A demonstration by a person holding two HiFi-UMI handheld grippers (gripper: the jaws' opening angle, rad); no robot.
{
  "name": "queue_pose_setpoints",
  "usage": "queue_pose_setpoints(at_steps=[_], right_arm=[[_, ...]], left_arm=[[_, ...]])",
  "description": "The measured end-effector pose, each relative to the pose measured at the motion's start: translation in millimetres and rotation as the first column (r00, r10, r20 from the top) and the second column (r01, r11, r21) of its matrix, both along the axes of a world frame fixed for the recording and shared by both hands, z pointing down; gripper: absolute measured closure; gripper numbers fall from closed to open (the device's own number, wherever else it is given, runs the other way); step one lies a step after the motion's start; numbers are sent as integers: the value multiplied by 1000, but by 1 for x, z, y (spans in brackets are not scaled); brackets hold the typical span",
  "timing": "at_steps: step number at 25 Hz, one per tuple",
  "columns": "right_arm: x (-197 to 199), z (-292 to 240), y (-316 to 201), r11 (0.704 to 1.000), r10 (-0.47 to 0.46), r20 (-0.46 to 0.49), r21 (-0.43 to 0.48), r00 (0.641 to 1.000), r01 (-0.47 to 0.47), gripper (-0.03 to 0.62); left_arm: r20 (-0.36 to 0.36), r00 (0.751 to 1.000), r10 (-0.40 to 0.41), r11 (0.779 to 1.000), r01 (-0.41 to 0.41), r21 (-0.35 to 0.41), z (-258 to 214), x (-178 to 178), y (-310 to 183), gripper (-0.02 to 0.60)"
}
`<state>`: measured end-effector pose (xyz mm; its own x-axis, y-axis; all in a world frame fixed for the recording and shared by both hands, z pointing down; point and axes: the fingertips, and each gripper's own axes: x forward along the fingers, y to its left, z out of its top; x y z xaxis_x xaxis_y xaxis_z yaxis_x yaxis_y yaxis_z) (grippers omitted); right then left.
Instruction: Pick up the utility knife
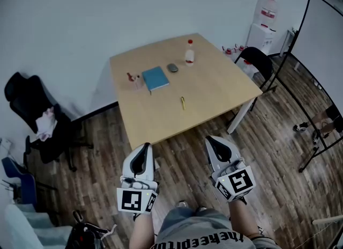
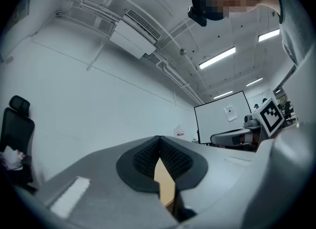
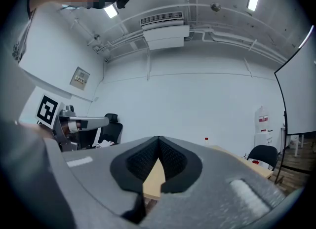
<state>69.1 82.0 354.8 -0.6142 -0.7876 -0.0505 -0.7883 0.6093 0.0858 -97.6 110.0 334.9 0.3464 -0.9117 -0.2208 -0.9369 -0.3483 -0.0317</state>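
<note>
A small yellow utility knife (image 1: 183, 103) lies on the light wooden table (image 1: 214, 97), near its front middle. Both grippers hover over the floor in front of the table, well short of the knife. My left gripper (image 1: 143, 147) has its jaw tips touching with nothing between them. My right gripper (image 1: 213, 140) is shut and empty too. In the left gripper view the left gripper (image 2: 159, 139) shows only a sliver of tabletop through the gap behind its tips. The right gripper (image 3: 158, 138) shows the same in its own view.
A blue book (image 1: 155, 78), a grey object (image 1: 172, 67), a red-capped bottle (image 1: 189, 53) and a small item (image 1: 132, 77) sit farther back on the table. A black office chair (image 1: 32, 108) stands left. A black chair (image 1: 258, 60), a water dispenser (image 1: 266, 20) and a whiteboard (image 1: 321, 44) stand right.
</note>
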Motion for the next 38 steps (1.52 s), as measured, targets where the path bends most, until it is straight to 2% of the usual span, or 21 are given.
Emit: queue_pose_setpoints(at_steps=[6, 13, 21, 38], right_arm=[[0, 2, -10, 1000, 17, 47, -25, 999, -16, 600], [1, 7, -13, 998, 52, 62, -39, 997, -50, 600], [12, 17, -25, 995, 75, 59, -62, 995, -72, 600], [5, 1, -133, 999, -5, 66, -33, 998, 8, 600]], left_arm=[[-4, 1000, 15, 1000, -15, 1, 1, -6, -10, 574], [-12, 999, 42, 999, -42, -5, 5, -11, -20, 574], [-14, 998, 67, 997, -68, -23, 12, -1, -39, 574], [-13, 1000, -8, 1000, 9, 13, -3, -4, -130, 574]])
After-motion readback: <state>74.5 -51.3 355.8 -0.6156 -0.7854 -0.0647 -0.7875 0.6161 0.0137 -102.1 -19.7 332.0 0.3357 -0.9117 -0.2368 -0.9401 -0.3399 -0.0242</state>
